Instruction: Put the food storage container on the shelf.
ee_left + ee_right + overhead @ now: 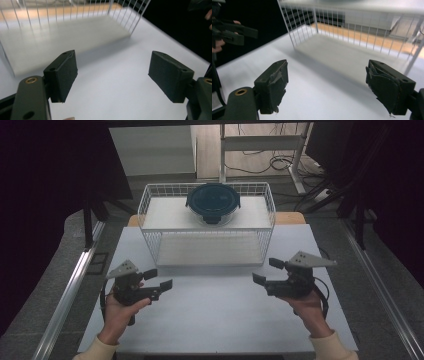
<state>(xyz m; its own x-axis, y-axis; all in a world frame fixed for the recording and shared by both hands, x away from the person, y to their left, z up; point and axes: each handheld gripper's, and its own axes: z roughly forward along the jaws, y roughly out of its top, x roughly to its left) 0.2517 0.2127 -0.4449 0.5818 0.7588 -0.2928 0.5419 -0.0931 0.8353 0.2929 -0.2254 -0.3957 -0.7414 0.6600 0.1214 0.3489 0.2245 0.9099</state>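
Both my left gripper [159,279] and right gripper [266,271] gape wide, empty; the lidded glass container [213,203] looks heavy, slippery, breakable, so I'd clasp its rim.

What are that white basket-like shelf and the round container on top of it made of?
The white two-level wire rack looks like thin metal rods with a white coating: a fine open grid, with flat white panels as shelves. The round container seems to be clear glass or plastic beneath a dark, matte, probably plastic lid with side latches.

Both grippers, left [159,279] and right [266,271], apparently hover, fingers spread.
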